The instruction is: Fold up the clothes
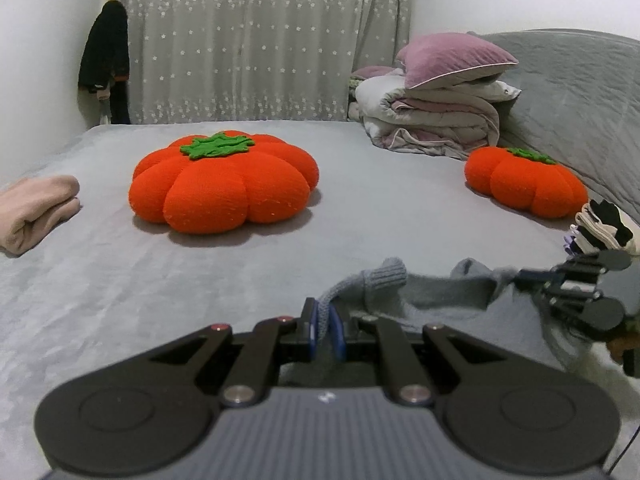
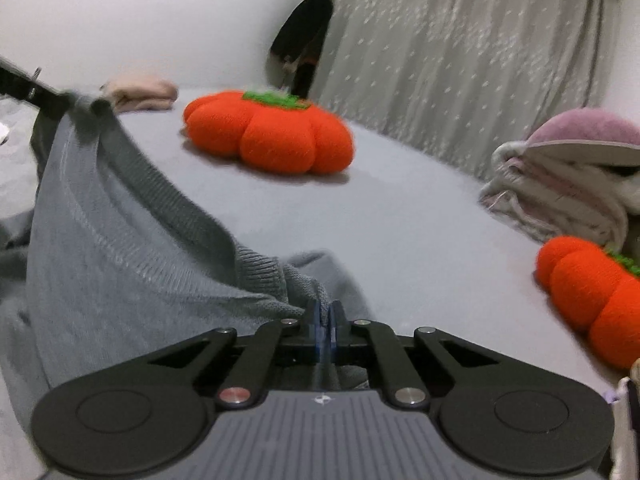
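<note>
The grey knitted sweater [image 2: 120,240] is strung between the two grippers above the near part of the bed [image 1: 360,208], its ribbed edge pulled into a line from one tool to the other. The left gripper [image 1: 325,322] has its blue pads pressed together on a fold of the knit, a ribbed cuff-like end poking up just beyond the fingertips. The right gripper [image 2: 325,320] is likewise clamped on the sweater's fabric, with a thin ridge of grey knit squeezed between its pads.

From the left wrist view the sweater shows only as a low crumpled band running to the right, where the right gripper appears side-on (blurred, its jaws hard to read from there). The right wrist view gives far more of the garment: a broad sheet of knit hanging to the left, its darker ribbed band climbing to the upper left corner, where the tip of the left tool grips it.

Some things appear in one view only. The left wrist view shows a small stack of folded socks [image 1: 604,228] at the right edge of the bed. Both views share the large orange pumpkin cushion [image 1: 224,184], the smaller pumpkin cushion [image 1: 524,184] by the headboard side, the pile of folded bedding [image 1: 436,116] with a mauve pillow [image 1: 456,58] on top, the folded pink garment [image 1: 36,208] lying on the bed's far left, the starred grey curtain [image 1: 248,40], and dark clothing [image 1: 106,60] hanging on the wall beside it.
</note>
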The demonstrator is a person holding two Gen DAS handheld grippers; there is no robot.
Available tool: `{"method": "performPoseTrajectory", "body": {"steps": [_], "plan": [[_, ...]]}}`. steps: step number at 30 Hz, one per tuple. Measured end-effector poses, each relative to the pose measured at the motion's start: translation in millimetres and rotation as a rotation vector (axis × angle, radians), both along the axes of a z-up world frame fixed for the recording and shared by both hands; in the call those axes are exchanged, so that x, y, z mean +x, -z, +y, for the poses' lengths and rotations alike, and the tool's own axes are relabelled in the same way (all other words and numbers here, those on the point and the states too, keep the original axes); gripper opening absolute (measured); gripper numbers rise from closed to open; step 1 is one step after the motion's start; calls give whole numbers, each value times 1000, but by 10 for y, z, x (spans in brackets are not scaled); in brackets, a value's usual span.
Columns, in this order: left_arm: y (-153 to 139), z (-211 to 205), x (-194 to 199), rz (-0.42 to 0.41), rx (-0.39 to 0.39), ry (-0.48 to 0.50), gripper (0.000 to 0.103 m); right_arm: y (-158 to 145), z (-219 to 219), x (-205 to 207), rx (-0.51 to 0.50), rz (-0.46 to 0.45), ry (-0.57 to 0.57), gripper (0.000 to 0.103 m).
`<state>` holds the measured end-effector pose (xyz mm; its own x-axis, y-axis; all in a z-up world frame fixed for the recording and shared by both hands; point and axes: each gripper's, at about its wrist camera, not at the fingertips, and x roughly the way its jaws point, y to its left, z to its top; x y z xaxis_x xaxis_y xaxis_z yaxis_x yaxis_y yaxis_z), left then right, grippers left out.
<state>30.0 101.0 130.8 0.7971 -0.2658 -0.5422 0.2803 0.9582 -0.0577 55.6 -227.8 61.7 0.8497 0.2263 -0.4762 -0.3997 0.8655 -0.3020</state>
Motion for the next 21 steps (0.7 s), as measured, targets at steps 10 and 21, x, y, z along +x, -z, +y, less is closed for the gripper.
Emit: {"method": "performPoseTrajectory", "body": {"steps": [10,21], "plan": [[-88,188,-13,-11,-142,15,9,-547,-229,-197,257,-124,74,4],[-72,85,-36,-26,-71,-6,9,-657,-267,-252,332,-37,37,4]]}}
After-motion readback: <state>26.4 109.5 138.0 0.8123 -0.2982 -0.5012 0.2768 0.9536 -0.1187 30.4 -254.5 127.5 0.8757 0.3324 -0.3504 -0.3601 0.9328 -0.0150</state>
